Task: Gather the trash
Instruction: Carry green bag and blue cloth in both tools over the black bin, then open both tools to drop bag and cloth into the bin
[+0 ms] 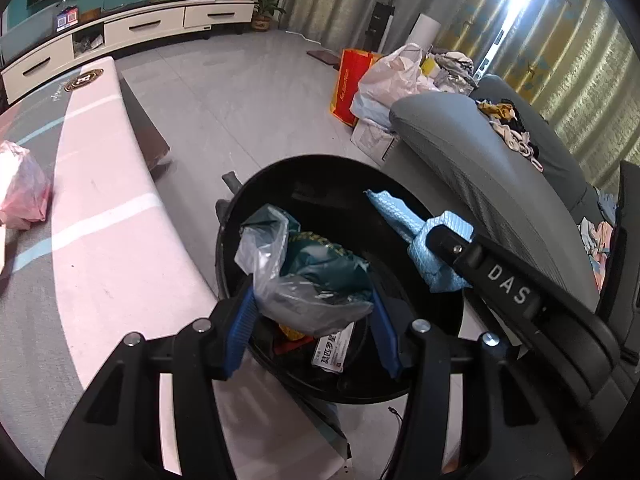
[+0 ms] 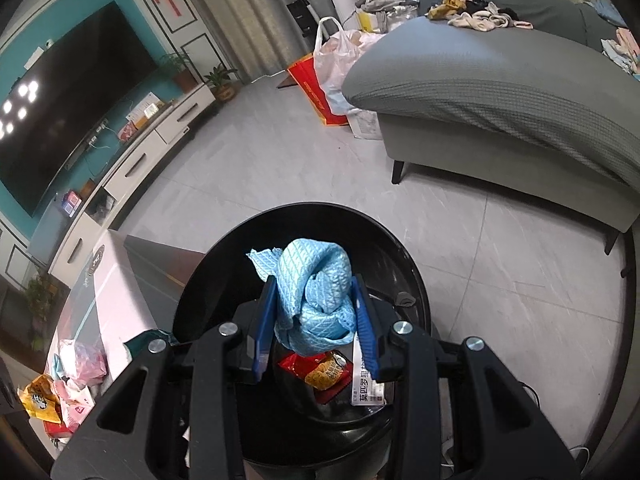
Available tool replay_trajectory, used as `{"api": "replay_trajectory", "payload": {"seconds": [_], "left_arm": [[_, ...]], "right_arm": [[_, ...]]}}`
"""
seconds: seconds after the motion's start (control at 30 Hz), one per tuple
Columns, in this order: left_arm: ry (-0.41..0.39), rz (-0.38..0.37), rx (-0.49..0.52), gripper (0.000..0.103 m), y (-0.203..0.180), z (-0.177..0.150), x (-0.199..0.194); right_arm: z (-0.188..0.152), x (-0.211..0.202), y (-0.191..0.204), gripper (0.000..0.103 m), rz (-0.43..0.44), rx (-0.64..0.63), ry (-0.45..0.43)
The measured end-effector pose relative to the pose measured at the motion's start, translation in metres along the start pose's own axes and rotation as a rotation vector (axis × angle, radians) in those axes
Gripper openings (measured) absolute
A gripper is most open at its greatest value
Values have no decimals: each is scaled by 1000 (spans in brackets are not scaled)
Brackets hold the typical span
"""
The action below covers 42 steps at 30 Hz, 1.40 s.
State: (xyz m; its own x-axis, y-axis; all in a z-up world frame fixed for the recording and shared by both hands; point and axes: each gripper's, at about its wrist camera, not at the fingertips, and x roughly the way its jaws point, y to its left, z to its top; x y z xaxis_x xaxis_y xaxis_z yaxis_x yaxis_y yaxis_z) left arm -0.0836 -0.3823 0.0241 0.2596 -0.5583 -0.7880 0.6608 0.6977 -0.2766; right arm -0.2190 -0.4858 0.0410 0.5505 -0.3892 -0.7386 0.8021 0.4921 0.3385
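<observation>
Both loads held over black bin: left gripper jaws pinching plastic bag, right gripper jaws pinching blue cloth. Wrappers already binned; more litter left on worktop beside bin (release pending).

Pale grey tiled floor carries a round black trash bin, a grey sofa on dark legs, and a white TV cabinet along the teal wall. Beside the sofa's end: a red-orange paper bag and a white plastic bag, touching. Low bench beside the bin holds a pink plastic bag and snack wrappers.
</observation>
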Motion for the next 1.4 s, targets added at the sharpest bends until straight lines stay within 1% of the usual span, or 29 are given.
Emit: {"api": "replay_trajectory", "payload": {"seconds": [0.13,0.33,0.4,0.5,0.63,0.83,0.9,1.07,1.13,1.2,1.23,1.33,1.4], "left_arm": [[25,-8,3,54,-2,0,7],[42,-21,11,54,-4,0,12],[57,-34,9,54,-5,1,15],[72,-36,14,54,-6,1,20],[86,-43,10,54,-6,1,24],[95,-57,8,54,-6,3,27],[99,-62,8,54,-6,2,28],[111,-64,15,55,-9,3,31],[106,-65,19,58,-10,3,31],[101,-65,19,67,-11,4,30],[97,-64,18,69,-11,3,29],[76,-68,15,81,-8,3,22],[37,-74,18,90,-5,4,12]], "right_arm": [[1,0,-2,37,-6,7,4],[0,2,-1,37,-30,-3,15],[0,4,-2,37,-31,2,26],[1,4,-4,37,-29,18,19],[0,5,-8,37,-25,34,22],[-1,11,-9,37,-51,38,47],[0,12,-11,41,-58,52,52],[-2,9,-13,41,-49,70,45],[-2,8,-13,42,-51,69,44],[-2,7,-12,47,-50,68,41],[-2,6,-13,48,-48,70,36],[0,0,-14,59,-42,81,13],[2,-4,-16,77,-29,102,-7]]}}
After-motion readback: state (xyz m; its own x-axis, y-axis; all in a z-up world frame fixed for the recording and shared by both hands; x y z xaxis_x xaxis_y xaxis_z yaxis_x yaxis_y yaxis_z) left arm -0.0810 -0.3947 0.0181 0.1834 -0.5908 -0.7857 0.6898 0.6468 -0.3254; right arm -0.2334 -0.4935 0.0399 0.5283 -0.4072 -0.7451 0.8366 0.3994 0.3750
